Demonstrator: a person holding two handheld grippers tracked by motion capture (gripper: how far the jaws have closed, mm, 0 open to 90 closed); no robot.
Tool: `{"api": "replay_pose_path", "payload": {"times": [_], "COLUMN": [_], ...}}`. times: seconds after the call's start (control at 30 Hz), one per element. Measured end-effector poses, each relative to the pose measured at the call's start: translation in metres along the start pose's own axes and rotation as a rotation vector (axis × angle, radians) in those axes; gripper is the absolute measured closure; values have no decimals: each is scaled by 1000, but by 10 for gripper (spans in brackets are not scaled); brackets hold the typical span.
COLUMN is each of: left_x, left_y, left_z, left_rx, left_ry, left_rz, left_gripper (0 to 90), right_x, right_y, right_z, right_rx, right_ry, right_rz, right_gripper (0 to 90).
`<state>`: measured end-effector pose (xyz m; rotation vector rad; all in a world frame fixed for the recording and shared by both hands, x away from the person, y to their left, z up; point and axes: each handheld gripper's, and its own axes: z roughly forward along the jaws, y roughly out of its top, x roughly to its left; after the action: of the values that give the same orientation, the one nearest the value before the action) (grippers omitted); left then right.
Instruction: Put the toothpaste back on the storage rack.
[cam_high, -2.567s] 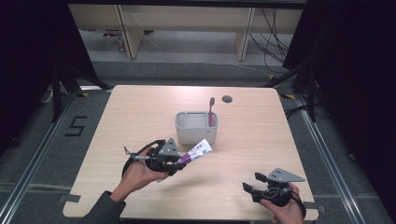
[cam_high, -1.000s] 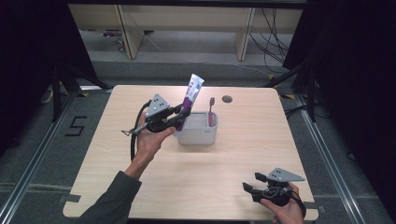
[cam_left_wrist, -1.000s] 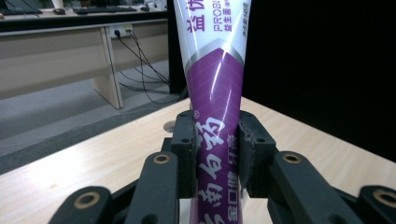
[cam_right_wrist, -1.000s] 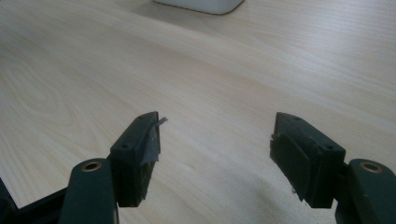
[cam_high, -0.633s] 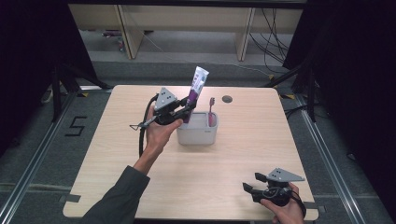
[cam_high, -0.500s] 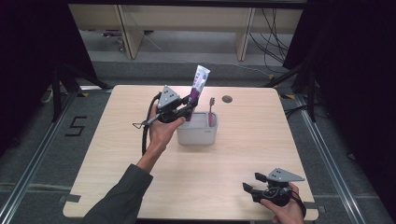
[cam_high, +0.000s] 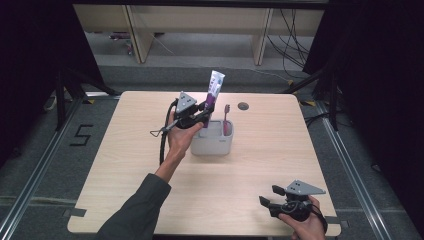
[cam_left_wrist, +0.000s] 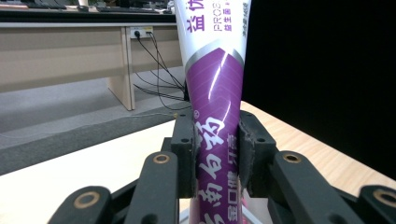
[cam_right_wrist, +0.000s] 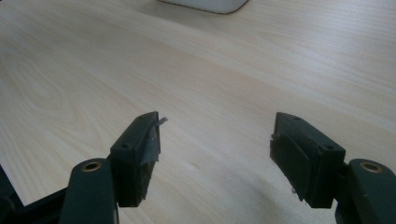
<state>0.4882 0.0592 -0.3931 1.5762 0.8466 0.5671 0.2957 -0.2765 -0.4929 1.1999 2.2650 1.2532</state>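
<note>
A white-and-purple tube (cam_high: 215, 90) stands nearly upright, tilted slightly right, over the far-left corner of a grey holder (cam_high: 212, 146) mid-table.

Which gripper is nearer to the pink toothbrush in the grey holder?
The left. The left gripper holds a toothpaste tube upright just left of the toothbrush, above the holder. The right gripper rests open at the table's near edge, far away.
</note>
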Motion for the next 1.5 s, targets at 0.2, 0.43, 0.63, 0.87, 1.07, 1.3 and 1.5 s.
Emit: {"api": "replay_pose_path", "payload": {"times": [0.2,0.43,0.63,0.87,1.07,1.3,1.5], "left_x": [1,-1,-3,-3,-1,-2,-3], "left_y": [-6,-11,-16,-23,-30,-37,-39], "left_z": [6,13,17,21,24,27,27], "left_rx": [7,15,25,39,59,91,115], "left_ry": [-1,0,-9,-3,6,13,27], "left_rz": [-7,1,10,-2,1,12,33], "left_gripper": [707,706,705,704,700,696,678], "right_x": [0,0,2,0,1,3,3], "right_y": [0,0,0,0,0,0,0], "right_z": [0,0,1,0,1,1,1], "right_rx": [1,1,1,4,7,16,17], "right_ry": [1,1,16,5,12,23,22], "right_rz": [-1,-1,28,-3,-5,25,10], "right_gripper": [338,338,338,338,338,338,338]}}
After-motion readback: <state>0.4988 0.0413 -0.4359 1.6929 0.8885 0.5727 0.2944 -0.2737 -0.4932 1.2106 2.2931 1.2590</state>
